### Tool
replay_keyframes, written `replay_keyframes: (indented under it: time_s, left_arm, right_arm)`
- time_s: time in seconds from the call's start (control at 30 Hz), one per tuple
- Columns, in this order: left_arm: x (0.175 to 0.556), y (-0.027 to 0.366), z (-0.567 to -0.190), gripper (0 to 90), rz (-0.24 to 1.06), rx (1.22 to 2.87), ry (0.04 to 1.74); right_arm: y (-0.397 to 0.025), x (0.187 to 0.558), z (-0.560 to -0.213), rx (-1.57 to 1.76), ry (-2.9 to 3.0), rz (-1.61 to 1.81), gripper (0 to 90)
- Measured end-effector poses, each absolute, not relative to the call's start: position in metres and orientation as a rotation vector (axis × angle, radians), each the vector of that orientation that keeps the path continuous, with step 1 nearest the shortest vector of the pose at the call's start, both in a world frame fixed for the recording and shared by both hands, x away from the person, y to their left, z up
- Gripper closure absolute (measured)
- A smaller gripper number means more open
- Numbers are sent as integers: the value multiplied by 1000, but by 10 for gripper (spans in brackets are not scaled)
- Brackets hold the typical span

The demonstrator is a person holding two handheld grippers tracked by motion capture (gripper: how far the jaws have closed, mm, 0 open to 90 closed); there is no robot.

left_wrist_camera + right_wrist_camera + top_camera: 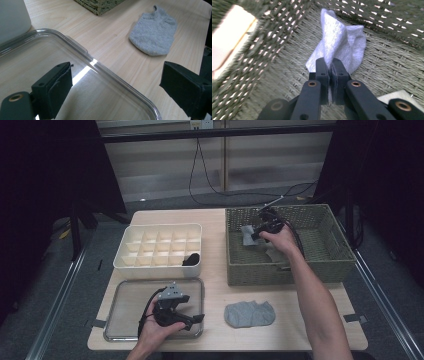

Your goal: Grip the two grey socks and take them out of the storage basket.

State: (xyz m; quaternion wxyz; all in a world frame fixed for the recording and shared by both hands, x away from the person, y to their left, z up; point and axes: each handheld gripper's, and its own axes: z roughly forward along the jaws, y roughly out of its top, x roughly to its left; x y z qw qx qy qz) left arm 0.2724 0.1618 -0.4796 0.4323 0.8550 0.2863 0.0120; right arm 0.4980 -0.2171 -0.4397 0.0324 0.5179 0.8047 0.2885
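Observation:
Inside the woven basket my right gripper is shut on a light grey sock, pinching its edge between the jaws; the right gripper view has the sock hanging against the basket wall ahead of that gripper. A second grey sock lies flat on the table near the front, and it also lies beyond the tray in the left gripper view. My left gripper stands open over the clear tray, its jaws wide apart above the tray's right rim, holding nothing.
A white divided organiser box stands behind the tray, with a dark rolled item in its front right cell. Another pale cloth piece lies on the basket floor. Cables trail on the floor behind the table.

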Motion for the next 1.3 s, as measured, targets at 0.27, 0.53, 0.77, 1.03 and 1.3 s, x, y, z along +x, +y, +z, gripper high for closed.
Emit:
replay_keyframes:
  time_s: [0.27, 0.53, 0.77, 1.03, 1.3]
  left_arm:
    - [272, 161, -480, 103, 32, 2132, 711]
    - [272, 161, -480, 103, 35, 2133, 711]
    - [272, 160, -480, 103, 37, 2137, 706]
    - [272, 160, -480, 103, 36, 2133, 708]
    - [271, 159, -479, 103, 36, 2133, 704]
  right_arm:
    - [-227, 489, -432, 1592, 2444, 1017, 857]
    - [-238, 476, -416, 1547, 2406, 1152, 856]
    - [-242, 465, -402, 1491, 2380, 1247, 855]
    - [-245, 452, -395, 1451, 2362, 1307, 853]
    - [-250, 440, -385, 1412, 2333, 1379, 855]
